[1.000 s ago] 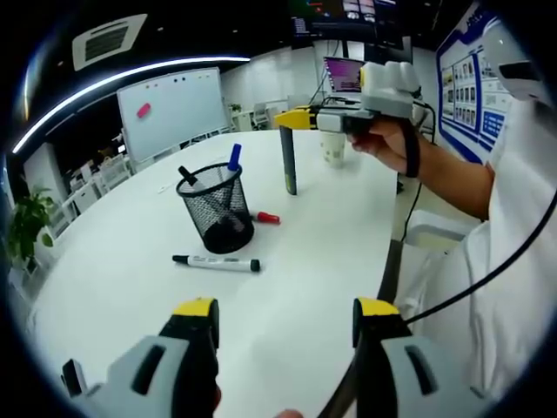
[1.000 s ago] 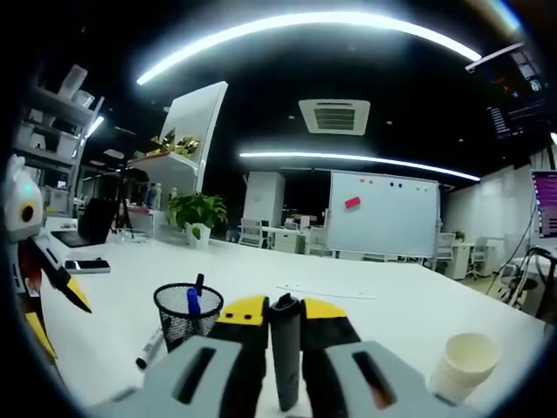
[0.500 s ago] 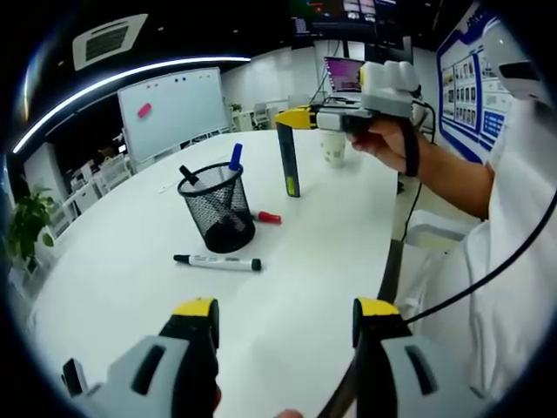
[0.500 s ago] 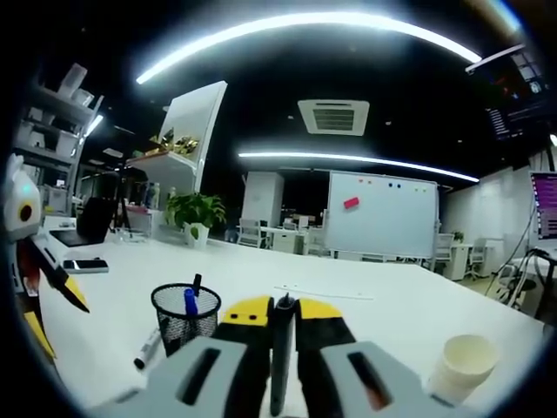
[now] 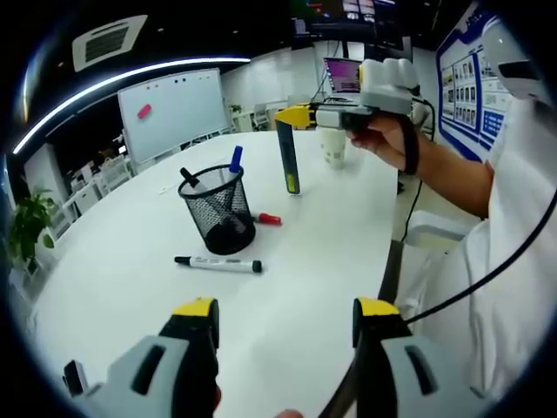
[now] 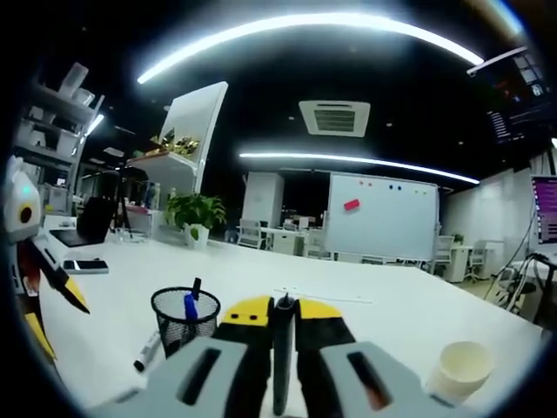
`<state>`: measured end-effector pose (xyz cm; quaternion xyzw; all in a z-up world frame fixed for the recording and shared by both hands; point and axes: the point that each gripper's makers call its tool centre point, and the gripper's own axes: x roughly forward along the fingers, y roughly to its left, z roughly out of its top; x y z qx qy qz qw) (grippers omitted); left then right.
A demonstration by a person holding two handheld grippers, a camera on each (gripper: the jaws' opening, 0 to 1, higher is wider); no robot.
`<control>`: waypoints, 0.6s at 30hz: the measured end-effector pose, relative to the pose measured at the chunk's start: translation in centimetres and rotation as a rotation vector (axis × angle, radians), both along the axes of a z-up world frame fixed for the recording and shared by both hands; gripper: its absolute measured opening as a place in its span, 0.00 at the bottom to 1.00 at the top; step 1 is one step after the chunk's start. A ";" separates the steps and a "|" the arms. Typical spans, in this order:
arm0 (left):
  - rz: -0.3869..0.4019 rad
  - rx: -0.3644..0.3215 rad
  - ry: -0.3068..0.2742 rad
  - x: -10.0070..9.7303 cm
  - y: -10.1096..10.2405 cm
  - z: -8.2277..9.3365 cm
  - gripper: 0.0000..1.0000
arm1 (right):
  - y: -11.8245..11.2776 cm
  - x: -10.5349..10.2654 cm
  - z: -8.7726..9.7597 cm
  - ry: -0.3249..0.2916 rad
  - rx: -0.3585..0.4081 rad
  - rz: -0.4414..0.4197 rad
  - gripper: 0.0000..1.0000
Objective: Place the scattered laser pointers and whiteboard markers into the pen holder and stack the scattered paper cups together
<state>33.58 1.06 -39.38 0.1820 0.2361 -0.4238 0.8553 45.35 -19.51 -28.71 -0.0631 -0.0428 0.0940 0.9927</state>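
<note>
The right gripper (image 5: pixel 296 115), raised over the round white table (image 5: pixel 331 226), is clamped on a slim dark laser pointer (image 5: pixel 288 160) that hangs upright from its jaws, beyond the black wire-mesh pen holder (image 5: pixel 218 209) and clear of the tabletop. The left gripper (image 5: pixel 283 335) waits low at the near edge, jaws apart and empty. Already in the holder: a blue-capped marker (image 5: pixel 234 158) and a black pen (image 5: pixel 189 177). Outstanding, by my judgement: the held pointer, a black whiteboard marker (image 5: pixel 218 263) lying in front of the holder, a red-capped marker (image 5: pixel 265 219) beside it, and the white paper cup (image 6: pixel 459 369), unstacked.
</note>
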 end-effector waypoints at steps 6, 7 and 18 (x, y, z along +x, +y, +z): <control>-0.001 0.002 0.002 0.0 0.0 -0.1 0.63 | 0.1 0.1 0.4 -0.006 -0.003 0.009 0.10; 0.000 0.001 0.003 0.0 0.0 -0.1 0.63 | 0.1 0.1 0.5 -0.009 -0.004 0.008 0.10; 0.019 0.001 -0.001 0.2 0.5 0.2 0.63 | 0.7 0.3 1.4 -0.019 -0.024 0.021 0.10</control>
